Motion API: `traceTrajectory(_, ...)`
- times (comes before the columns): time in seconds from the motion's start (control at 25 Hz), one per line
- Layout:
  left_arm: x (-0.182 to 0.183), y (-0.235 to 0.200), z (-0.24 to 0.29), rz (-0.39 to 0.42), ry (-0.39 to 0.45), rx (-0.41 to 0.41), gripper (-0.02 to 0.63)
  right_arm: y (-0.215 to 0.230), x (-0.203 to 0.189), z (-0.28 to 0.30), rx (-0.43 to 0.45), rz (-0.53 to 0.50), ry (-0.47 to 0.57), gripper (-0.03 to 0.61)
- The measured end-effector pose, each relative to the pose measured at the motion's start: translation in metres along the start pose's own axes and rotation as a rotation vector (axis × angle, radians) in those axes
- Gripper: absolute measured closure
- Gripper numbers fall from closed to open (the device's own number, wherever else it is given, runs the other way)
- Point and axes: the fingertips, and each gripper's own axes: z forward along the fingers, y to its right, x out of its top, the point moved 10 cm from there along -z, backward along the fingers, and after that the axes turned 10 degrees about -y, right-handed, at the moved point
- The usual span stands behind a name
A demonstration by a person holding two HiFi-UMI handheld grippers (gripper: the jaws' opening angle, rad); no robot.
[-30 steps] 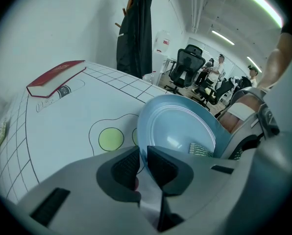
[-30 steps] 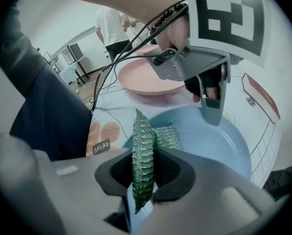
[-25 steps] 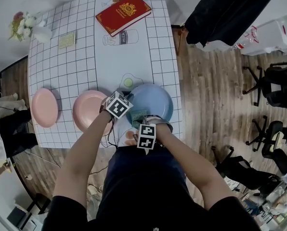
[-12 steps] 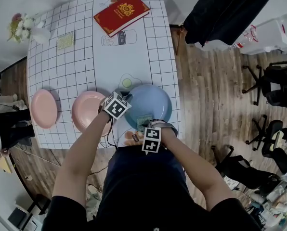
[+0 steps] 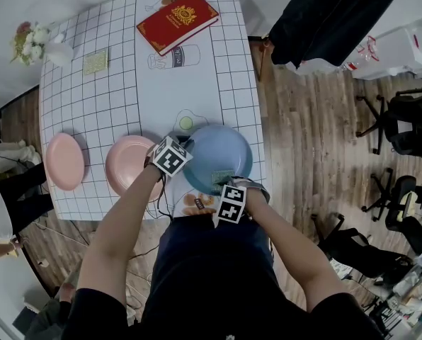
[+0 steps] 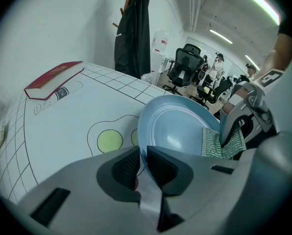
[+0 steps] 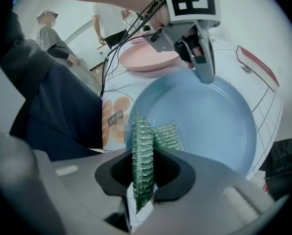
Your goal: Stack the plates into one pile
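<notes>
At the near right edge of the table (image 5: 126, 83), I am holding the blue plate (image 5: 221, 151), the nearer pink plate (image 5: 126, 163) lying just to its left, my left gripper (image 6: 143, 156) pinching its left rim and my right gripper (image 7: 151, 148) its near rim.
</notes>
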Motion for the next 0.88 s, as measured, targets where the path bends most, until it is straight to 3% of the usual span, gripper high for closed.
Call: traceTrajectory(0.88,-0.001,-0.001,0.000,-0.013,0.007,-0.005,0.574,0.025,-0.024,-0.011,-0.033,0.126,-0.014,0.500)
